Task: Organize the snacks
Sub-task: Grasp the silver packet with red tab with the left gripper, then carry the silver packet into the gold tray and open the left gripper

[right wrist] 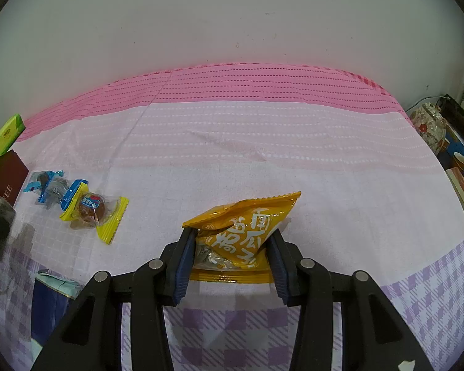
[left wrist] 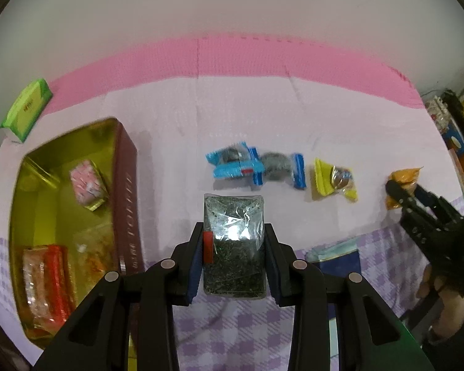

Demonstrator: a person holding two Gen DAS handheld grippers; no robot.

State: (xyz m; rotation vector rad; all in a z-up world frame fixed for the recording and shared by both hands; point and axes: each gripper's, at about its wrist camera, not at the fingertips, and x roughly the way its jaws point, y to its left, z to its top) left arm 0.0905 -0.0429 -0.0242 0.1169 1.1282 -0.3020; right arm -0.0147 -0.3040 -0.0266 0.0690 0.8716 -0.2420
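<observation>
My left gripper (left wrist: 234,232) is shut on a clear packet of dark green seaweed (left wrist: 234,247), held above the cloth to the right of an open gold tin (left wrist: 40,167). The tin holds a pink packet (left wrist: 88,184), a red and clear packet (left wrist: 46,281) and another wrapped snack. My right gripper (right wrist: 232,238) is shut on an orange snack bag (right wrist: 244,235); it also shows in the left wrist view (left wrist: 402,182). Two blue-wrapped snacks (left wrist: 250,168) and a yellow-wrapped snack (left wrist: 335,182) lie on the cloth; these also show in the right wrist view (right wrist: 86,207).
A green tissue pack (left wrist: 27,108) lies at the far left by the wall. A dark blue box (right wrist: 54,303) sits near the front edge. The pink and purple cloth (right wrist: 263,154) covers the table. Clutter and a floral jar (right wrist: 430,123) stand at the right.
</observation>
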